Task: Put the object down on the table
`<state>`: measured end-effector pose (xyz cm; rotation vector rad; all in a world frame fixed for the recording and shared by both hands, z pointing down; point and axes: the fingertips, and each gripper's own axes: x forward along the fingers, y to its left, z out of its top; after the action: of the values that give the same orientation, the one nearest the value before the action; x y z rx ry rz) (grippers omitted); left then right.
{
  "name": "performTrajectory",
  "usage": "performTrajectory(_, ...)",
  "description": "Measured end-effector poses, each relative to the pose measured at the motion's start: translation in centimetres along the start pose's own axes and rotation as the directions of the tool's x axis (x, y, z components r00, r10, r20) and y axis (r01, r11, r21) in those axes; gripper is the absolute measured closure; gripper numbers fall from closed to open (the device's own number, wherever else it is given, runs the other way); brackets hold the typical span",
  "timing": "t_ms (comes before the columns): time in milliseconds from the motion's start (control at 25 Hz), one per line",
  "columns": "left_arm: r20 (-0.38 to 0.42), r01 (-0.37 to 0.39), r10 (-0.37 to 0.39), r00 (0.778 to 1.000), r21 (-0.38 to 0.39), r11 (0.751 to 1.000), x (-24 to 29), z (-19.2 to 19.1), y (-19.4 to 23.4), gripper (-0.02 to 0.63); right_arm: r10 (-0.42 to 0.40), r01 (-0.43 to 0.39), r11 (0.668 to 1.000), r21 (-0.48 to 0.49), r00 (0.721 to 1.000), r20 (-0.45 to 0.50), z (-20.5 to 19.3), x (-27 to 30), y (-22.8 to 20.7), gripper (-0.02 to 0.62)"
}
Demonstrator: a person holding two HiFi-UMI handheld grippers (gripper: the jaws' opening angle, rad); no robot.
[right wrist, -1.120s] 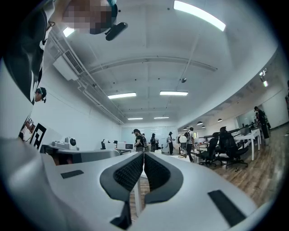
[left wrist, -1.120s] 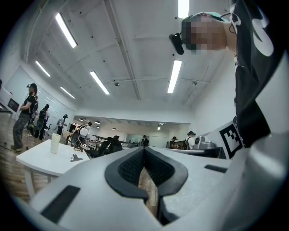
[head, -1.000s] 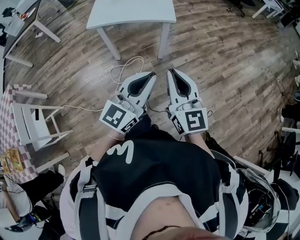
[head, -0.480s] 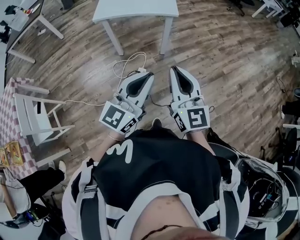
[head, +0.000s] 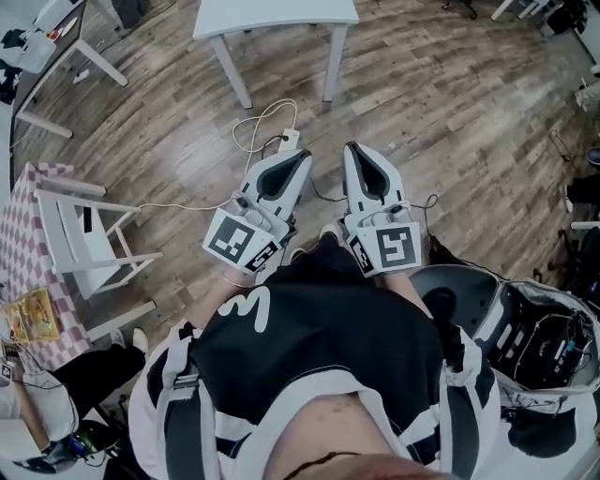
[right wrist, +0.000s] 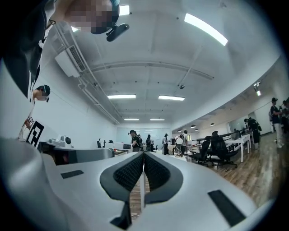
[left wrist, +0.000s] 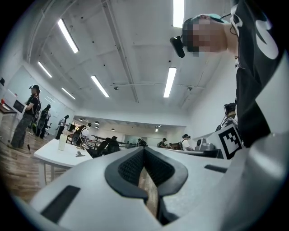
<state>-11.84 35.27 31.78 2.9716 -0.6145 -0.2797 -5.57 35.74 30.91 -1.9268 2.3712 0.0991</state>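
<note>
Both claws, my left gripper (head: 300, 156) and right gripper (head: 355, 148), are pressed shut and empty. They lie side by side, pointing at the white table (head: 277, 13) ahead, about equally short of it. No object to set down shows in any view.

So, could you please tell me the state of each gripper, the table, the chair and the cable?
Left gripper, shut, empty.
Right gripper, shut, empty.
Table, upright on its legs.
Chair, unoccupied.
Cable, lying loose in a loop on the floor.
</note>
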Motion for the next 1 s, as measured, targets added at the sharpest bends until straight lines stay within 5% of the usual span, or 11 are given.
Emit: performTrajectory(1000, 0.002, 0.027, -0.027, 1.000, 0.016, 1.000, -2.0, -0.1, -3.2, 0.601, 0.015, -0.015, 1.000, -0.012, 1.000, 0.011, 0.2, -2.9, 2.7, 0.578)
